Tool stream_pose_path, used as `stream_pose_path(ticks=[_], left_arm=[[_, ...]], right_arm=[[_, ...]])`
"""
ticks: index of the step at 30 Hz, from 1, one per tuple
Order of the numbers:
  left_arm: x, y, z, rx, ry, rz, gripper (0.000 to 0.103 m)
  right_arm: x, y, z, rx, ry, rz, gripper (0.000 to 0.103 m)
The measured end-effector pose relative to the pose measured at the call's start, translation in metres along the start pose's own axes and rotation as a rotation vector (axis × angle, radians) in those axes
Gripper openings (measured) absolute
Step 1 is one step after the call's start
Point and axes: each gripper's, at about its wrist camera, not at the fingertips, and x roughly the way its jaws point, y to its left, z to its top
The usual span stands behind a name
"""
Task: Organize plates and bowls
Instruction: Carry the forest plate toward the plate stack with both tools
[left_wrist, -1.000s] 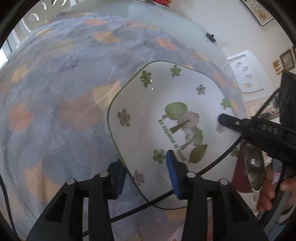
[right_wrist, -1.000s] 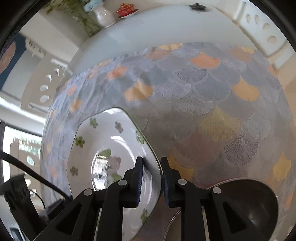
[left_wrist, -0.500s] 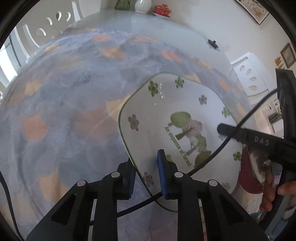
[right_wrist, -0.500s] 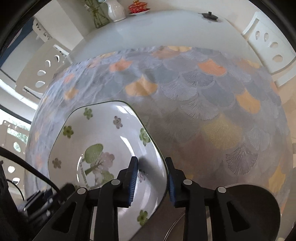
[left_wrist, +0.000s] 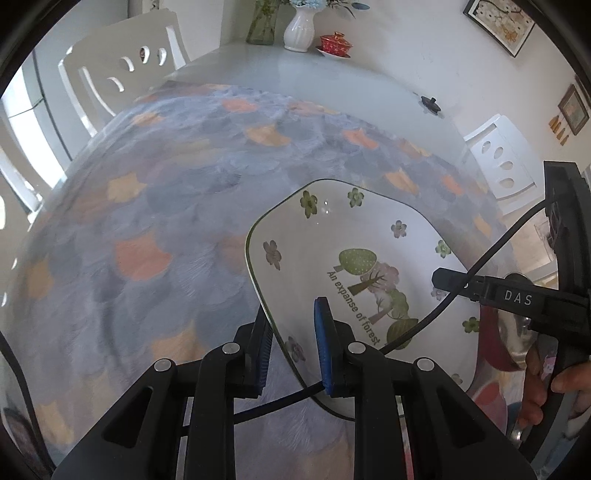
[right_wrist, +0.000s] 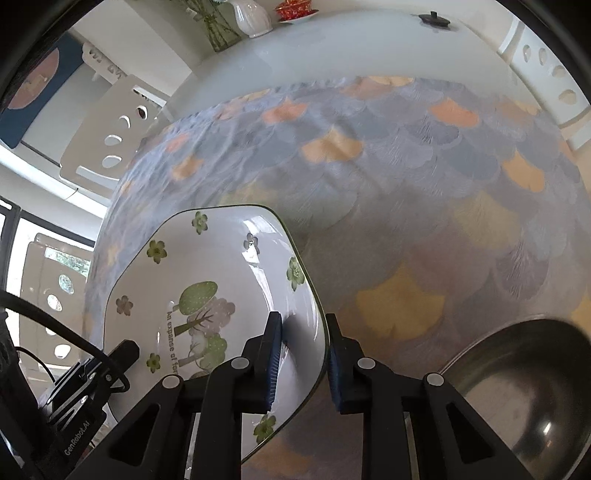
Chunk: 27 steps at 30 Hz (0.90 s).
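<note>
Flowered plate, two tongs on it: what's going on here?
A person is handling the flowered plate with both tongs. The left tongs are shut on its near rim, and the right tongs, still closing, clamp the opposite rim. The plate sits tilted over the patterned tablecloth, seemingly lifted off it. A dark metal bowl waits at the right tongs' side, untouched. Vases and a red teacup stand at the far end of the table.

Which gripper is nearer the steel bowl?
Right. The right gripper grips the flowered plate on the edge facing the steel bowl; the left gripper grips the plate's opposite edge, farther away.
</note>
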Motion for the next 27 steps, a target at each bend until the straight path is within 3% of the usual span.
stream_pose_path(ticks=[18, 27], left_arm=[[-0.097, 0.035, -0.037, -0.025, -0.154, 0.02, 0.019], [-0.139, 0.059, -0.066, -0.045, -0.212, 0.039, 0.019]], right_arm=[[-0.054, 0.068, -0.039, -0.105, -0.082, 0.059, 0.02], [-0.076, 0.106, -0.074, -0.142, -0.116, 0.086, 0.02]])
